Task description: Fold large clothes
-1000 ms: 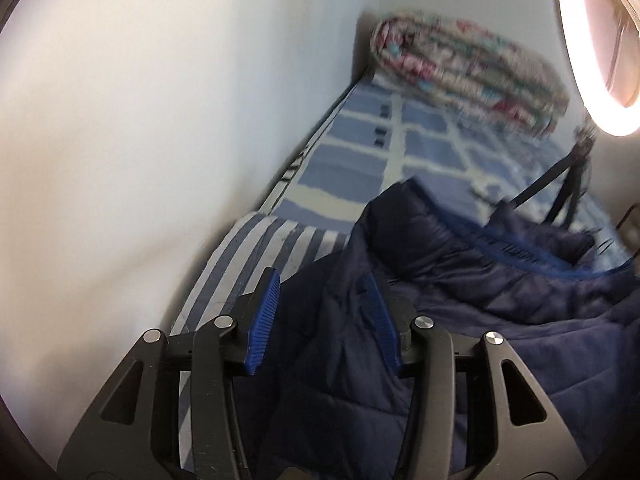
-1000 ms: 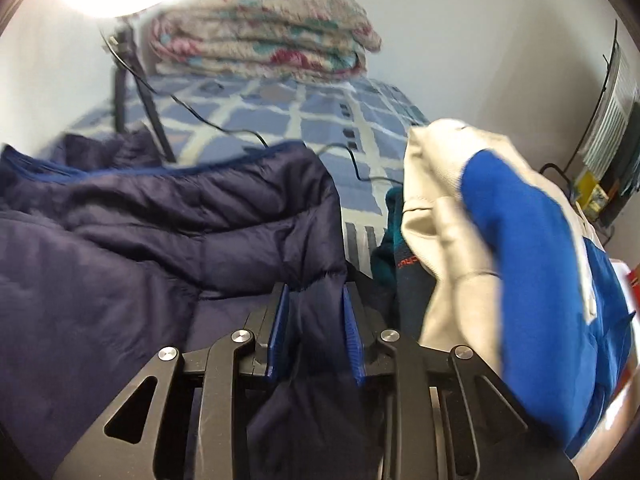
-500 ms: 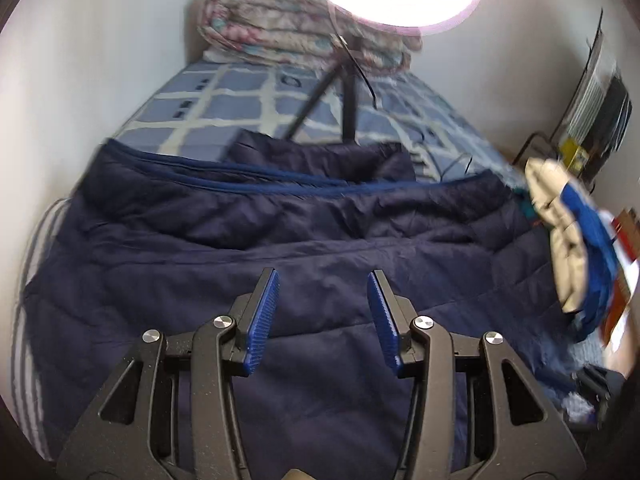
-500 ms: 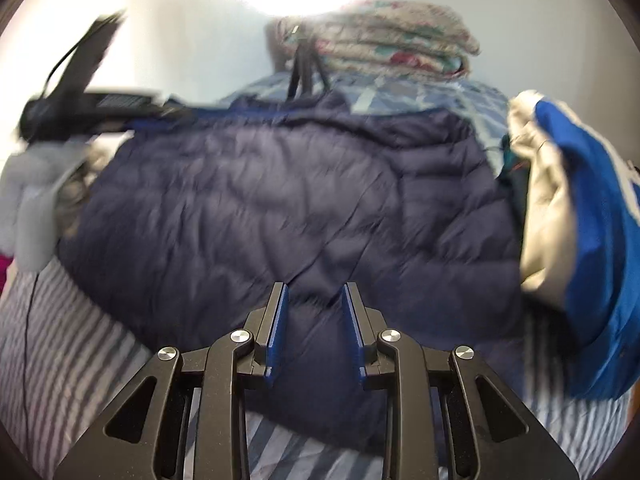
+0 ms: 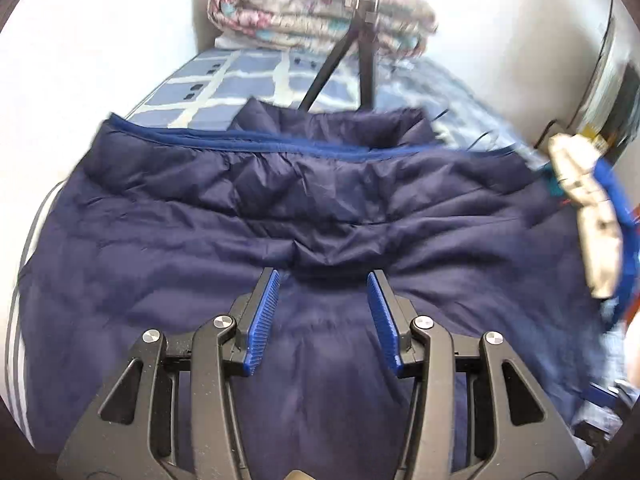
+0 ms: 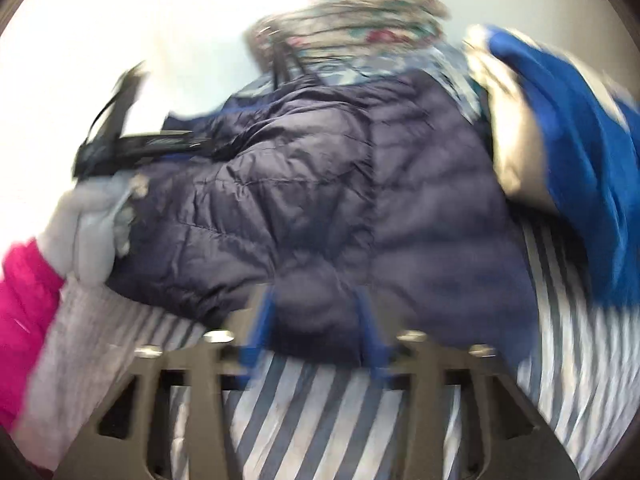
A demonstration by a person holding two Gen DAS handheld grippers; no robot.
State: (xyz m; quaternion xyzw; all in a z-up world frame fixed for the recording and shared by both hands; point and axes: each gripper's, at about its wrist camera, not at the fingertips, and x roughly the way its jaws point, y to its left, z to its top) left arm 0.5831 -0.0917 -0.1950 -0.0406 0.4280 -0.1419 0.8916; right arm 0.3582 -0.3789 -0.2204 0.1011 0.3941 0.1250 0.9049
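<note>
The left gripper (image 5: 322,280) stands spread above the navy puffer jacket (image 5: 320,208), pinching nothing. The right gripper (image 6: 316,300) has just been opening, its blurred jaws apparently apart around the jacket's near hem. The jacket lies flat on the striped bedsheet (image 6: 320,408), a folded floral quilt (image 5: 312,12) beyond it.

navy quilted puffer jacket (image 5: 320,216) with blue trim, spread flat and wrinkled across striped bed sheet (image 6: 304,412), hem nearest

navy quilted jacket (image 5: 320,208) ahead of blue-padded jaws, royal-blue trim at its far edge | blue-and-white striped sheet (image 6: 304,408) under right jaws | floral quilt (image 5: 320,12) beyond | cream-and-blue garment (image 6: 560,152) right | pink sleeve (image 6: 20,312) left
</note>
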